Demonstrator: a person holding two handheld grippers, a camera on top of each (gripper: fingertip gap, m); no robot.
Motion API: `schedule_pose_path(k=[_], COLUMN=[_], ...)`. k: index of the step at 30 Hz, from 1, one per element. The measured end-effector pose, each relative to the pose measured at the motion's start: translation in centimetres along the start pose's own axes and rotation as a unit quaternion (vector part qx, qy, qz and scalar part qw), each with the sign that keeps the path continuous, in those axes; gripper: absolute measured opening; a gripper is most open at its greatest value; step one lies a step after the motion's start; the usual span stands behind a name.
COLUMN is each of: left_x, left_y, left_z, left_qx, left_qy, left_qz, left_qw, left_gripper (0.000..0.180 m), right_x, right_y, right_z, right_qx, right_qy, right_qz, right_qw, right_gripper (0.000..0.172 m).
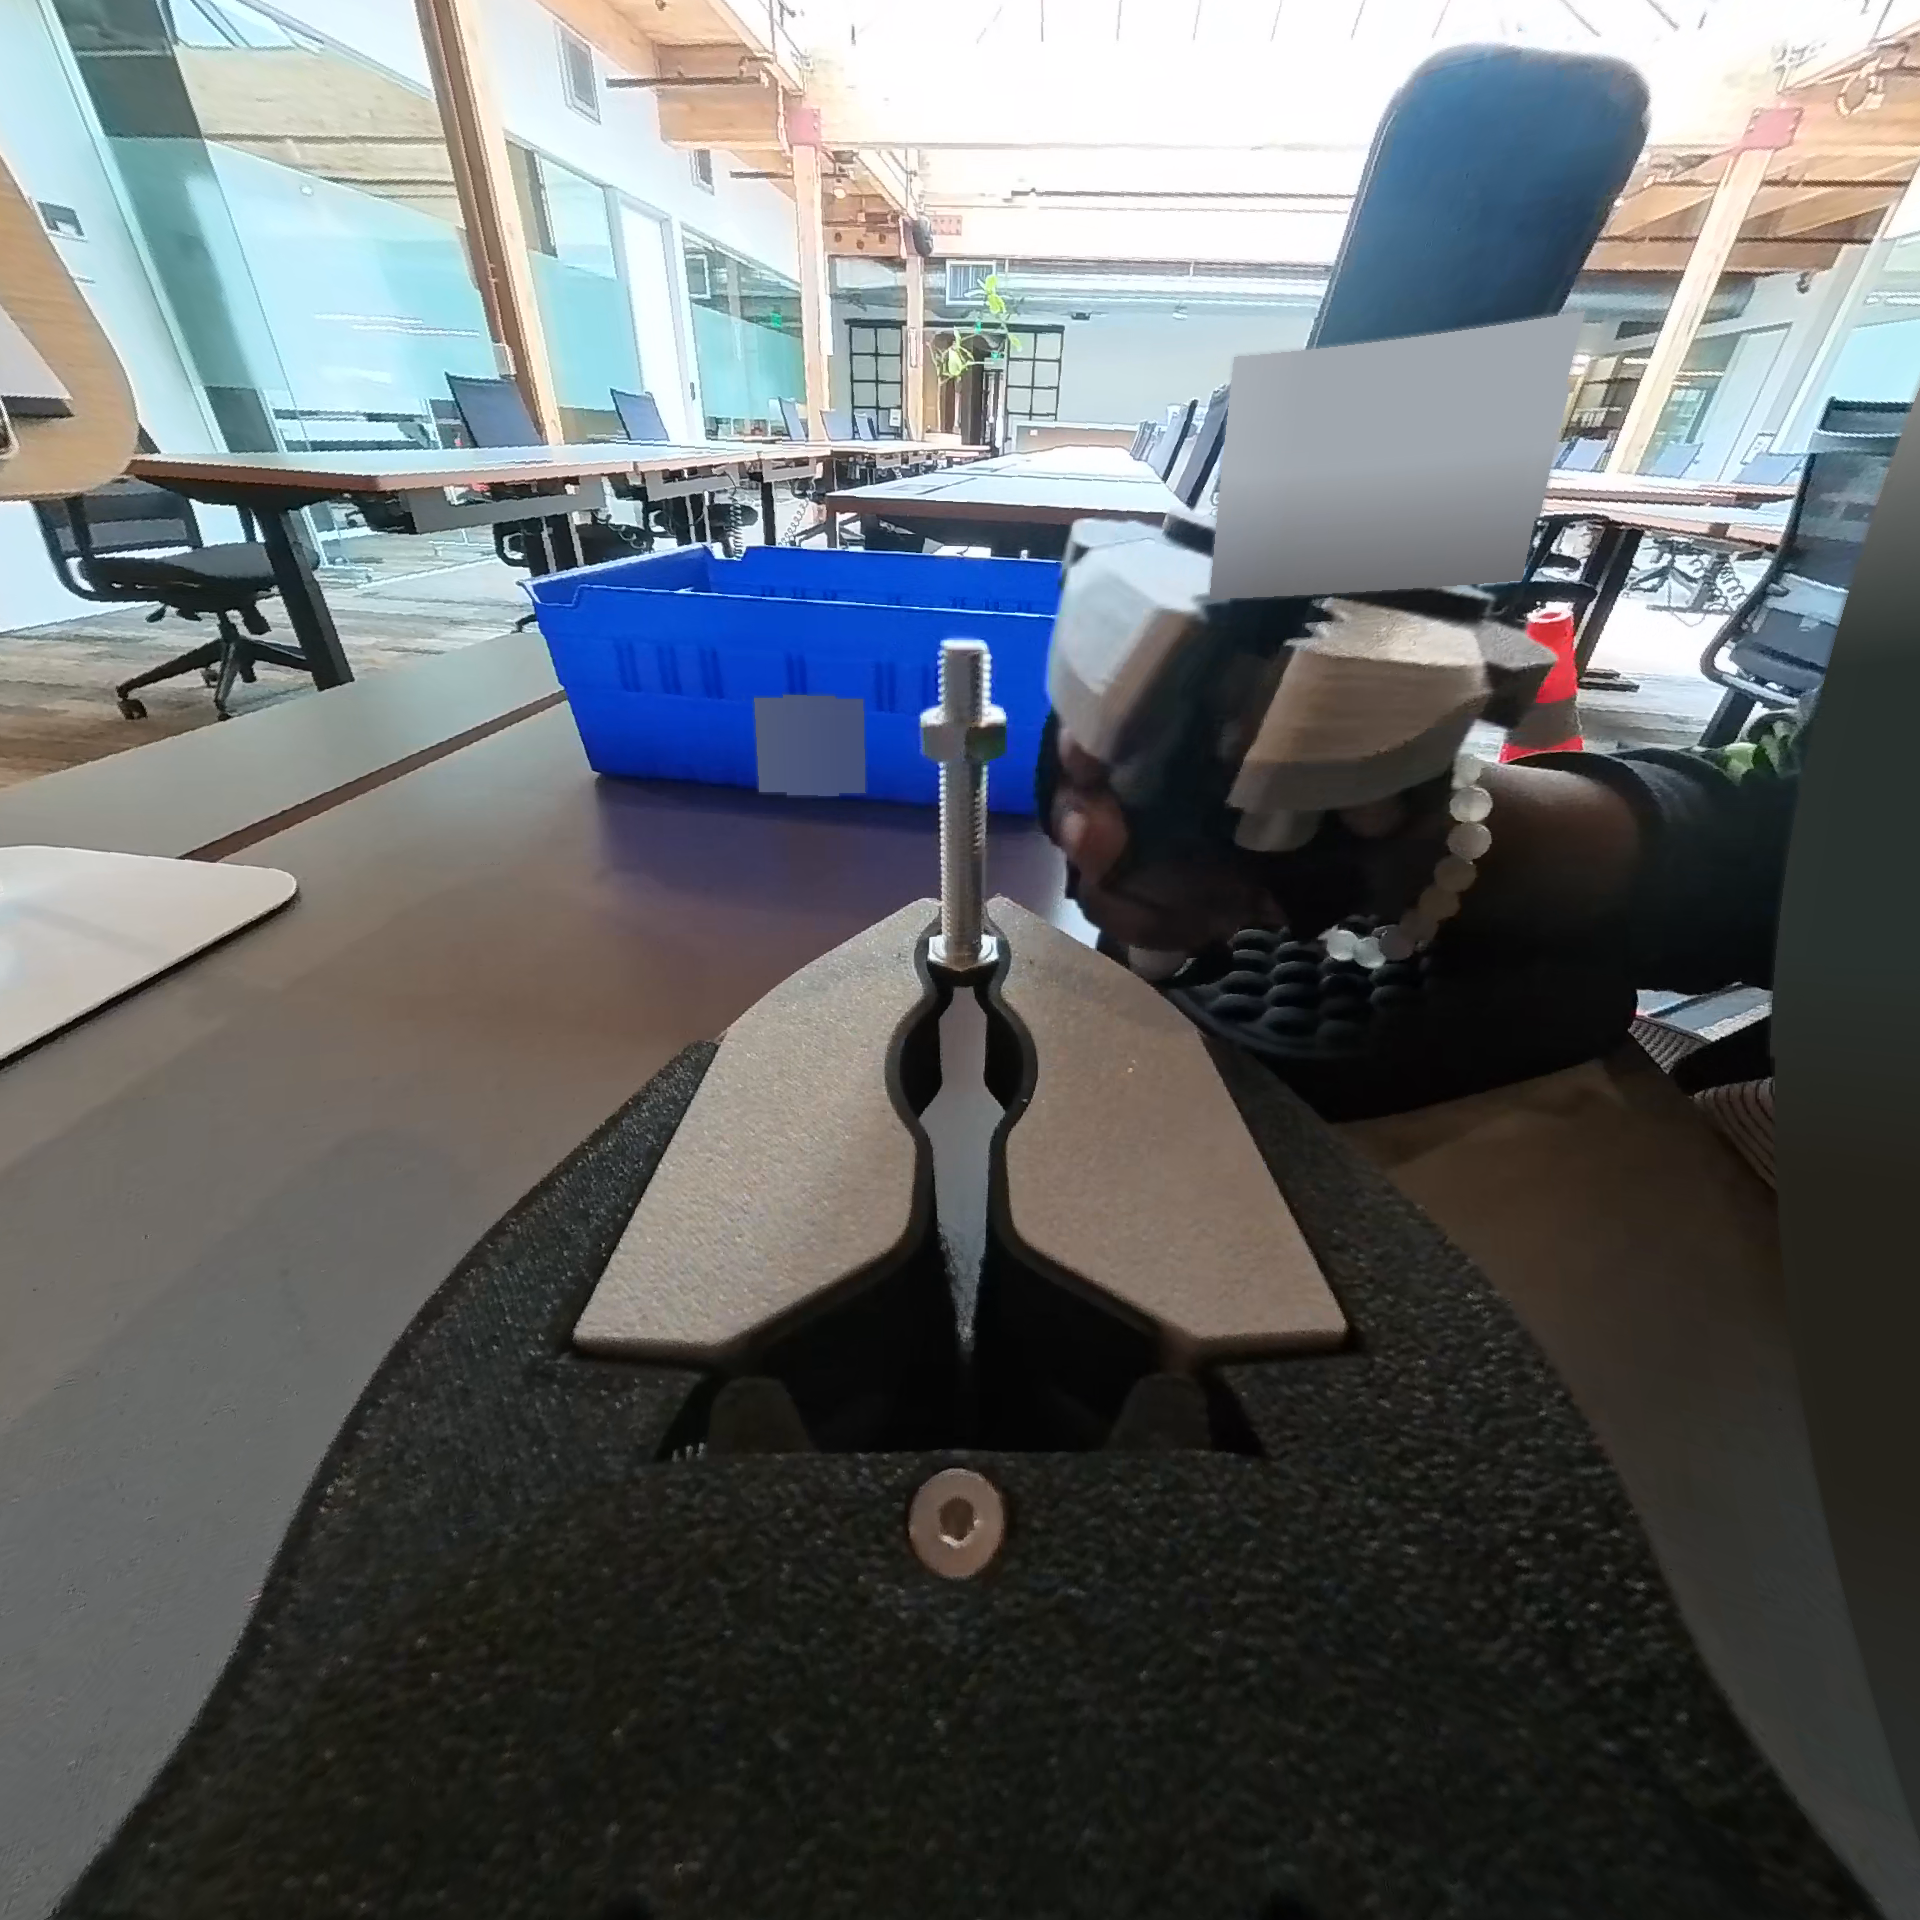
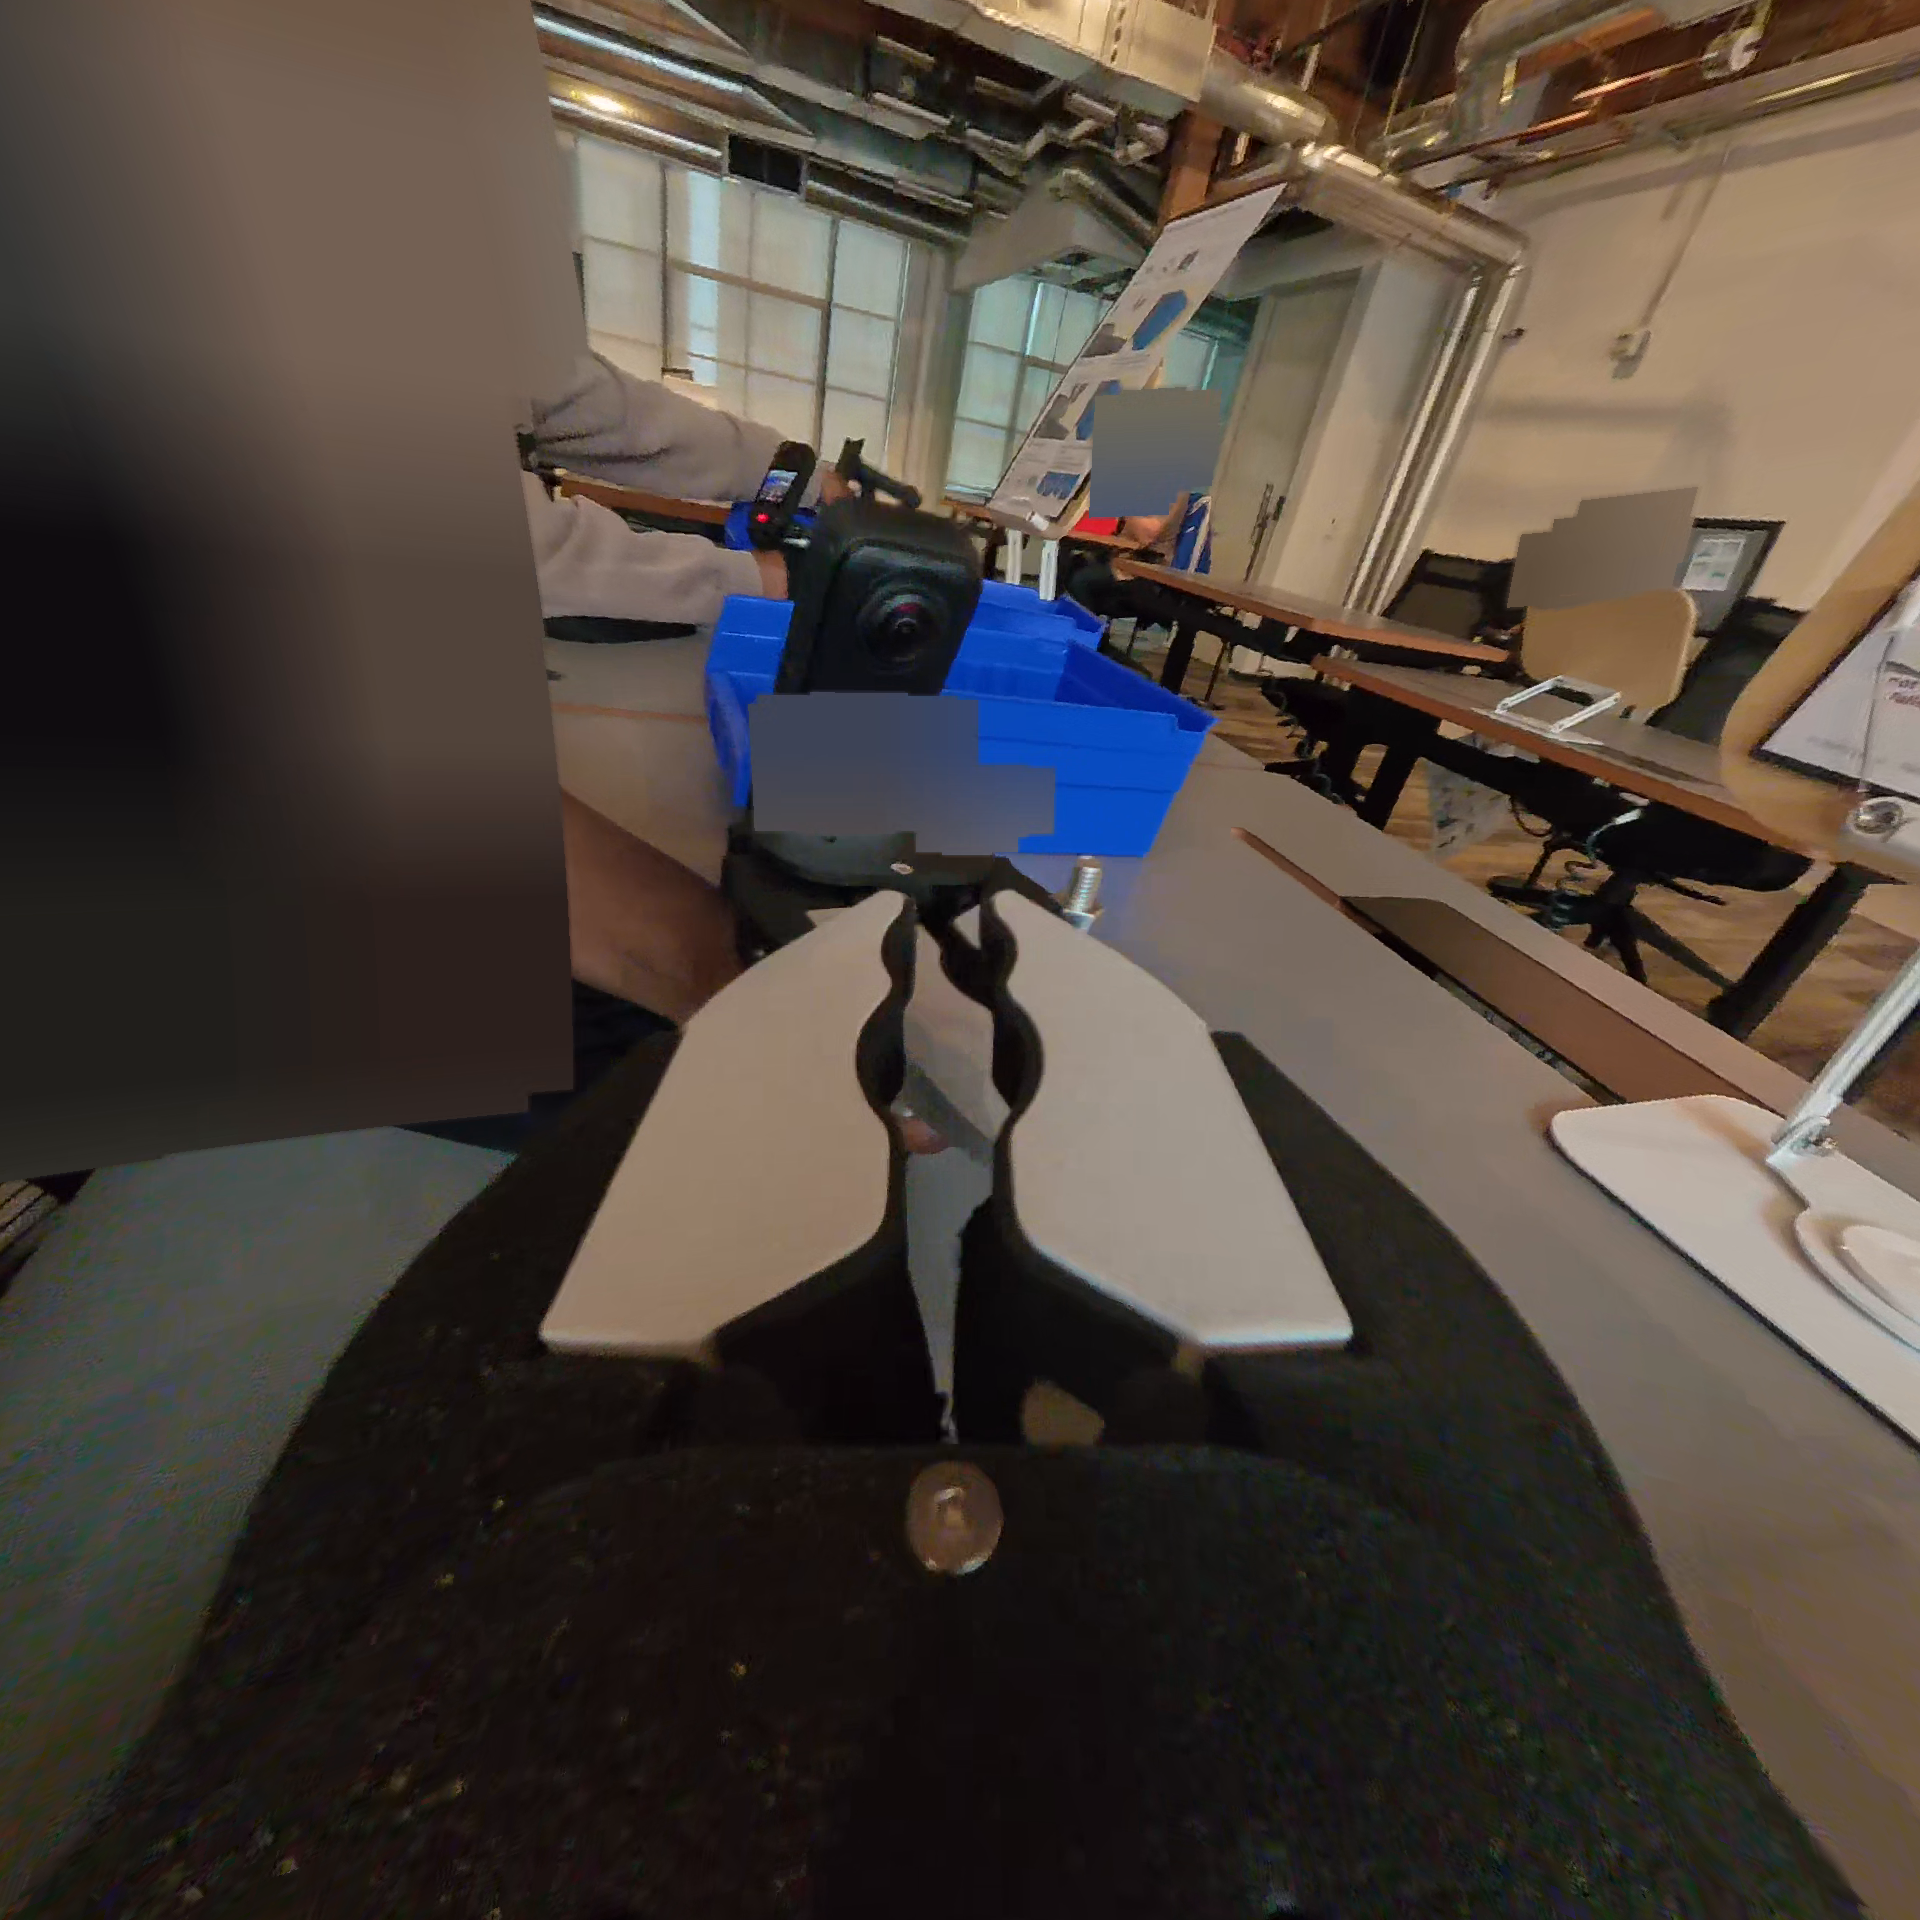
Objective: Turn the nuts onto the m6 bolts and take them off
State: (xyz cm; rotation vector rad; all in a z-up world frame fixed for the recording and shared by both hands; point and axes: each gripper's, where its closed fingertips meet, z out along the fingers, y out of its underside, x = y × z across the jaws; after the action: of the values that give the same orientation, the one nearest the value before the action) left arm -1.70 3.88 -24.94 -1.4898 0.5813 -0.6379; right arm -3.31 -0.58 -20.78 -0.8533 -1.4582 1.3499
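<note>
1. The bolt [image 1: 957, 821] stood upright over the dark table [image 1: 312, 1039], its lower end clamped between the tips of the left gripper [image 1: 961, 951], with a nut [image 1: 963, 729] threaded high on its shank near the top.
2. The right gripper [image 2: 948, 914] had its fingers [image 2: 831, 997] a little apart with nothing between them, beside the bolt and not on the nut.
3. A blue bin [image 1: 727, 665] sat behind the bolt on the table.
4. The likely trouble, in my judgement, was a missed grasp: the nut was small, and closing off-centre could knock the bolt sideways.
5. The bolt was held only at its bottom, so a hard twist on the nut might have turned or tilted it in the left grip.
6. If the nut came free unheld, it could drop and roll.
</note>
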Motion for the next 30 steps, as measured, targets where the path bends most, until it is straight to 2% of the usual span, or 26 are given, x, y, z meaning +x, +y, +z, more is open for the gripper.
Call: schedule_pose_path(k=[6, 9, 11, 12, 13, 14, 15, 18, 20, 23, 26, 29, 30], left_x=[0.0, 0.1, 0.0, 0.0, 0.0, 0.0, 0.0, 0.0, 0.0, 0.0, 0.1, 0.1, 0.1], left_y=[0.0, 0.0, 0.0, 0.0, 0.0, 0.0, 0.0, 0.0, 0.0, 0.0, 0.0, 0.1, 0.1], left_z=[0.0, 0.0, 0.0, 0.0, 0.0, 0.0, 0.0, 0.0, 0.0, 0.0, 0.0, 0.1, 0.1], left_qx=[0.000, -0.001, -0.001, 0.000, 0.000, 0.000, -0.001, 0.000, 0.000, 0.000, -0.001, -0.002, -0.002], left_qy=[0.001, 0.001, 0.001, 0.000, 0.000, 0.000, 0.000, 0.000, 0.000, 0.001, 0.002, 0.002, 0.002], left_qz=[0.001, 0.002, 0.001, 0.001, 0.001, 0.001, 0.001, 0.001, 0.002, 0.002, 0.003, 0.004, 0.003], left_qw=[1.000, 1.000, 1.000, 1.000, 1.000, 1.000, 1.000, 1.000, 1.000, 1.000, 1.000, 1.000, 1.000], left_gripper=[0.003, 0.003, 0.003, 0.003, 0.003, 0.002, 0.002, 0.002, 0.002, 0.003, 0.003, 0.003, 0.003], right_x=[1.2, 0.8, 0.6, 0.4, 0.0, -0.6, -0.7, -0.5, 0.1, 1.2, 1.5, 1.0, 0.9], right_y=[-0.2, 0.4, 0.6, 0.6, 0.5, 0.3, 0.3, 0.6, 0.4, -0.1, 0.1, 0.5, 0.6], right_z=[0.1, 0.5, 0.5, 0.5, 0.2, 0.1, 0.1, 0.2, 0.1, 0.0, 0.1, 0.4, 0.4], right_qx=[0.015, 0.000, -0.007, -0.010, -0.010, -0.009, -0.012, -0.020, -0.008, 0.011, 0.010, -0.003, -0.009], right_qy=[0.036, 0.021, 0.017, 0.012, 0.000, -0.018, -0.024, -0.016, 0.002, 0.035, 0.036, 0.024, 0.023], right_qz=[0.004, 0.014, 0.011, 0.007, 0.001, -0.001, 0.004, 0.000, -0.001, 0.007, 0.023, 0.018, 0.012], right_qw=[0.999, 1.000, 1.000, 1.000, 1.000, 1.000, 1.000, 1.000, 1.000, 0.999, 0.999, 1.000, 1.000], right_gripper=[0.048, 0.056, 0.053, 0.040, 0.017, 0.007, 0.006, 0.007, 0.014, 0.039, 0.055, 0.057, 0.050])
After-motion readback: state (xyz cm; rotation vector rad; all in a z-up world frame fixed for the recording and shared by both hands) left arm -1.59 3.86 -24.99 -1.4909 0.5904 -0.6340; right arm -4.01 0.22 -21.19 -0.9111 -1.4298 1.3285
